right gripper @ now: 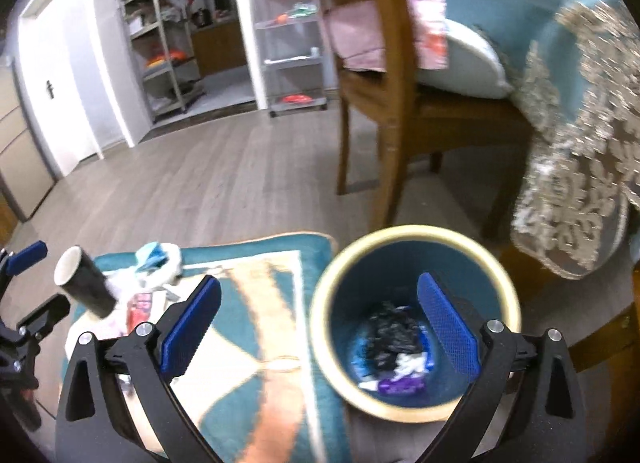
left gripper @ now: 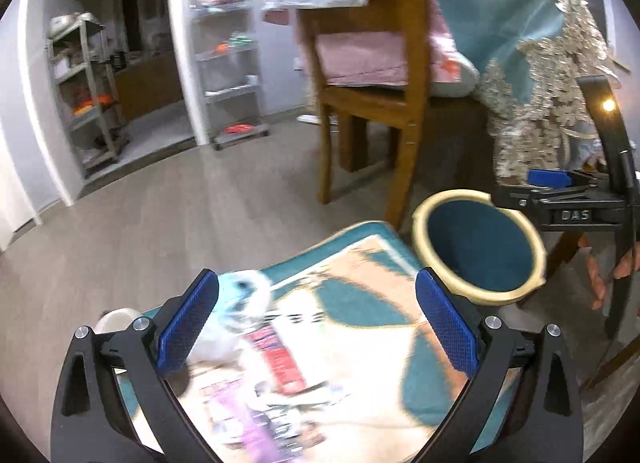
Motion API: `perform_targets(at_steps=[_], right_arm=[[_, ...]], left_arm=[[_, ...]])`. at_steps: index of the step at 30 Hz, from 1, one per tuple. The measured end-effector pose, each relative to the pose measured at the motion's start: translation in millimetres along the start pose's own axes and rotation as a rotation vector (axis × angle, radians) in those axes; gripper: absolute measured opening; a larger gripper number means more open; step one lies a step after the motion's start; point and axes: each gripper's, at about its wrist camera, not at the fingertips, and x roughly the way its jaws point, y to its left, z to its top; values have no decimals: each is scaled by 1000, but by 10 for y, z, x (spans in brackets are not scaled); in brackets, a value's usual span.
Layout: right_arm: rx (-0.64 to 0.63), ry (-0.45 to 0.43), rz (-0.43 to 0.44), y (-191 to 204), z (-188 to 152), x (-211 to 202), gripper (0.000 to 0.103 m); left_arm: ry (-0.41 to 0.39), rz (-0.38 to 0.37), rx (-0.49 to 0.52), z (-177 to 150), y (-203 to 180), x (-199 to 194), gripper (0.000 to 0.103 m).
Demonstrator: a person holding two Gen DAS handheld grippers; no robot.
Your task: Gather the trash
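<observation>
The left gripper (left gripper: 316, 327) is seen spread wide with nothing between its blue pads, hovering low over the near part of the rug (left gripper: 360, 327); the same gripper appears at the left edge of the right wrist view (right gripper: 24, 287). Just inside its left pad a crumpled white-and-blue tissue (left gripper: 240, 299) is found lying on the rug, with a red wrapper (left gripper: 280, 359) beside it and a purple wrapper (left gripper: 256, 427) nearer still — all blurred. A black paper cup (right gripper: 86, 289) with a white inside is seen lying tilted at the rug's left edge, next to the tissue (right gripper: 156, 263). The right gripper (right gripper: 320, 323) is likewise released, its jaws wide apart and empty, held above the rug's right edge with its right pad over the mouth of the bin (right gripper: 332, 327). The bin — teal inside with a cream rim — stands on the floor just beside the rug's right side, and collected trash (right gripper: 394, 351) is visible at its bottom: black, white, blue and purple scraps. From the left wrist view the bin (left gripper: 480, 247) is seen beyond the rug's far right corner, with the right gripper (left gripper: 560, 191) above and to the right of it. Beyond the rug a wooden chair (right gripper: 384, 103) draped with pink cloth stands on the wood floor (right gripper: 200, 183), and beside it a teal cloth with lace trim (right gripper: 580, 163) hangs down. Farthest from the rug, shelving racks (right gripper: 164, 47) stand against the wall.
</observation>
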Motion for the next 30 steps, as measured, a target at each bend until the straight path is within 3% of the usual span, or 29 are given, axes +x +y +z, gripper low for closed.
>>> perform_targets(at_steps=[6,15,24,30], right_arm=[[-78,20,63,572,-67,158,98],[-115,97,109,1115,-175,568,98],[-134,198,103,1438,-333,995,98],[-104,267,173,1552,-437,1191,96]], left_arm=[[6,77,-48,-207,491,-146,97],[117,147,-19,-656,826,4,97],[282,100,-17,-1148,807,373,97],[337,51,-103,-1288,899,502,96]])
